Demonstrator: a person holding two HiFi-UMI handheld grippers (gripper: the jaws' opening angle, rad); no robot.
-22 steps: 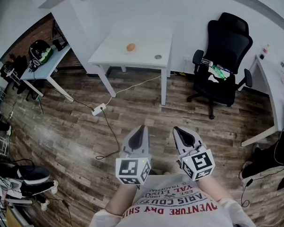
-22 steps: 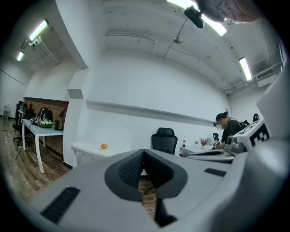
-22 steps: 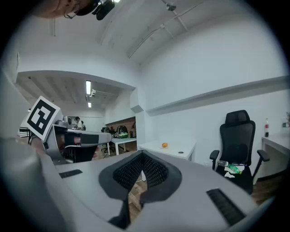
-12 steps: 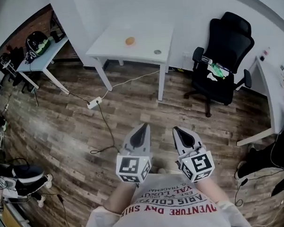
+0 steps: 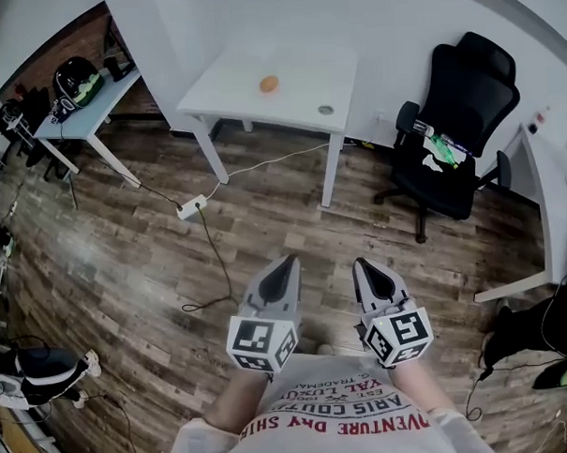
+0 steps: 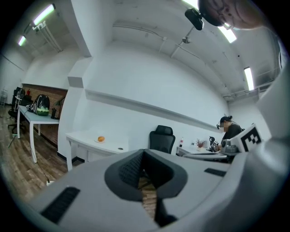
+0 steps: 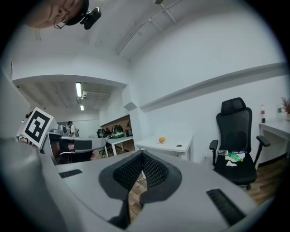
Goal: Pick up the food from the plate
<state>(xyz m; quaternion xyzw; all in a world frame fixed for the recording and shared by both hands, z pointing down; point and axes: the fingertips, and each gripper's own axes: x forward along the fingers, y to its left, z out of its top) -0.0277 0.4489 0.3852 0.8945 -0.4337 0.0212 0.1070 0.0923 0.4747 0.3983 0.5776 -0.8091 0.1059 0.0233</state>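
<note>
In the head view the food (image 5: 270, 83), a small orange lump, sits on the white surface (image 5: 245, 99) up at 12 o'clock, well apart from both tongs. The likeliest trouble on the way is the floor between. A cable (image 5: 213, 257) and a power strip (image 5: 191, 211) lie toward 11 o'clock of the tongs and could catch a foot, and an office chair (image 5: 453, 138) stands at 2 o'clock. The left tongs (image 5: 289, 261) and right tongs (image 5: 359, 263) are held low at 6 o'clock, close to the torso. They sit side by side, tips toward 12 o'clock and marker cubes nearest the body. In the left gripper view the left tongs (image 6: 144, 156) are pressed together on nothing. The food (image 6: 101, 139) rests on its pale plate (image 6: 100, 142) far off at 10 o'clock. Arriving with the jaws together would, I judge, nudge the rounded piece off the plate. In the right gripper view the right tongs (image 7: 142, 158) are likewise together and empty, with the food (image 7: 161, 140) distant, just past 12 o'clock.
</note>
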